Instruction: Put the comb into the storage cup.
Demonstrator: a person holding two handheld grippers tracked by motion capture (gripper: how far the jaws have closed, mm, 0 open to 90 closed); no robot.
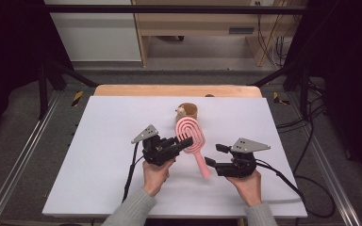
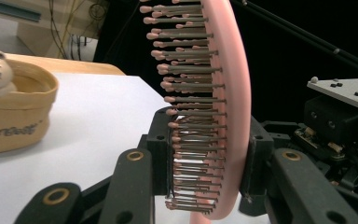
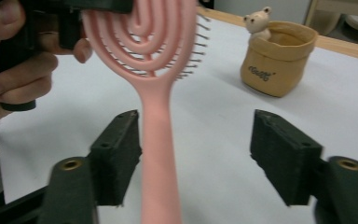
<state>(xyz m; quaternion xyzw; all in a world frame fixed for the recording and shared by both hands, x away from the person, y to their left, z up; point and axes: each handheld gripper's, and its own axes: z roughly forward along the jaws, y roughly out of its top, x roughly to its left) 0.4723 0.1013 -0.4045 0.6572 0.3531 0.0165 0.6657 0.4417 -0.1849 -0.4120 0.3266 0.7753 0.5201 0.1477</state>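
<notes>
A pink hairbrush [image 1: 192, 134] hangs above the white table, head toward the far side and handle slanting down to the near right. My left gripper [image 1: 185, 142] is shut on the brush head; in the left gripper view the pads clamp the pink back and the bristle side of the brush [image 2: 233, 93]. My right gripper [image 1: 213, 155] stands open around the handle [image 3: 158, 154], which runs close beside its left pad [image 3: 121, 149], with a wide gap to the other pad.
A small tan fabric pouch [image 1: 188, 111] with a little bear figure [image 3: 257, 21] on its rim stands just beyond the brush. The white tabletop [image 1: 103, 141] lies bare to the left and right. A hand [image 3: 9, 70] holds the left gripper.
</notes>
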